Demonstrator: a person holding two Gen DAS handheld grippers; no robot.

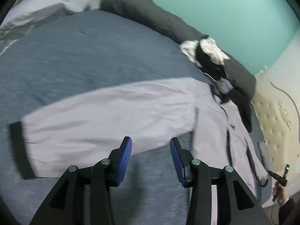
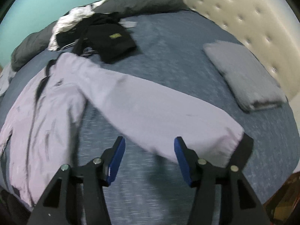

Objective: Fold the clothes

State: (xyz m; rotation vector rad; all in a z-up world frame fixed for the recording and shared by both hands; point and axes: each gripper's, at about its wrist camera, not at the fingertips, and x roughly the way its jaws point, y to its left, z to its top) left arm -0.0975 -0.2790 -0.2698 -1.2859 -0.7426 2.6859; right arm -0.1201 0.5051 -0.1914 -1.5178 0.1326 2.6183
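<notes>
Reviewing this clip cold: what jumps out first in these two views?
A pale lilac jacket with black cuffs lies spread on the blue-grey bedspread, one sleeve stretched out in each view. Both blue-padded grippers, left and right, hover open and empty above it. Behind lie a folded black garment and a folded grey one.

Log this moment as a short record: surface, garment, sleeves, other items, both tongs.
surface: bed with blue cover
garment: pale lilac jacket, spread flat, front up
sleeves: both stretched out sideways, dark cuffs
other items: folded grey piece near the headboard; black folded garment; dark duvet
left tongs: open, nothing between
right tongs: open, nothing gripped
</notes>
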